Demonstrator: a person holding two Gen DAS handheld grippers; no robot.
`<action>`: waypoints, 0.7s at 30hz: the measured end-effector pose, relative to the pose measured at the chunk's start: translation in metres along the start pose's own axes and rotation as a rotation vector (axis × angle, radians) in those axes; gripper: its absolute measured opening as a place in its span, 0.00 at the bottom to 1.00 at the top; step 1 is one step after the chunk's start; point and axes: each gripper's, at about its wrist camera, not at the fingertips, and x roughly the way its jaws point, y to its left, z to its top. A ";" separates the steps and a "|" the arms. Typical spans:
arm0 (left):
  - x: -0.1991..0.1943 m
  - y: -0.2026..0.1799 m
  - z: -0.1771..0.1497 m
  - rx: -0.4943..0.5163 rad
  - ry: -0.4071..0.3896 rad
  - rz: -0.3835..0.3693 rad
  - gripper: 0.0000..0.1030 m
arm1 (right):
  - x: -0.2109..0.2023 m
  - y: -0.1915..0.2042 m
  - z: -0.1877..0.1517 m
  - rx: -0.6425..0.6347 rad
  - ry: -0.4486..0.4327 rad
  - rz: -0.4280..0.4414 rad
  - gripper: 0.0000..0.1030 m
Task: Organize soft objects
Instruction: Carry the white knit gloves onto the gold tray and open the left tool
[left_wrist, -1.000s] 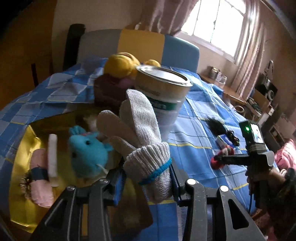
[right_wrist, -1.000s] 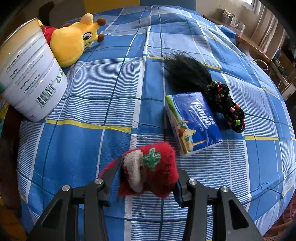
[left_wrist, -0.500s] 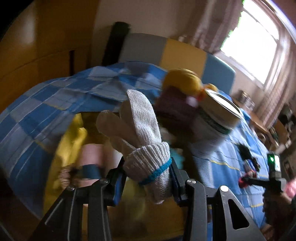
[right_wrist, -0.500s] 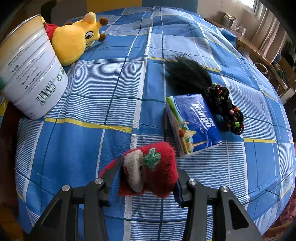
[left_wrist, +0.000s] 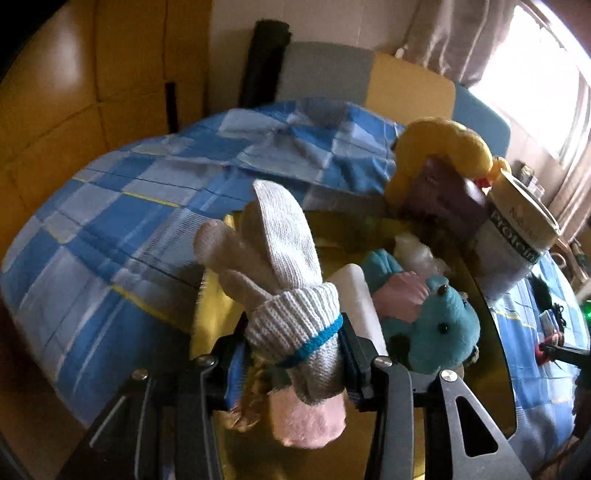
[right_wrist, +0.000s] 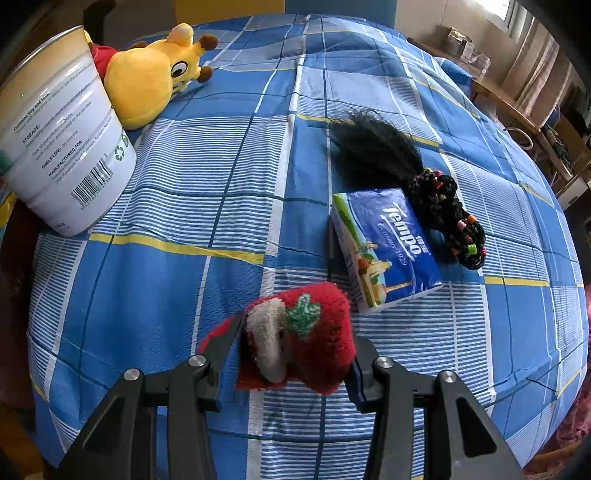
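Claws both grip: left claw (left_wrist: 291, 350), easing open, white glove (left_wrist: 284, 280); right claw (right_wrist: 295, 354), red sock (right_wrist: 310, 339).

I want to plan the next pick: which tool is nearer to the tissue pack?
Right. The right tool holds a red sock just beside the tissue pack; the left tool is far off, over the yellow tray.

A blue checked bedspread (right_wrist: 240, 192) carries a tin (right_wrist: 62, 147), tissue pack (right_wrist: 388, 251) and giraffe plush (right_wrist: 147, 74).

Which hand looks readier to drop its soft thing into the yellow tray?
Left. The left gripper holds the white glove right over the yellow tray. The right gripper holds the red sock down on the checked bedspread.
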 end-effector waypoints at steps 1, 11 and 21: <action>0.005 -0.002 0.002 0.002 0.003 0.002 0.45 | 0.000 0.000 0.000 0.000 0.000 -0.001 0.45; 0.028 0.002 0.005 -0.061 0.006 0.044 0.66 | 0.000 -0.002 0.000 0.004 0.002 0.002 0.45; -0.011 -0.003 -0.009 -0.108 -0.074 0.048 0.66 | 0.001 -0.004 0.001 0.008 0.001 -0.001 0.45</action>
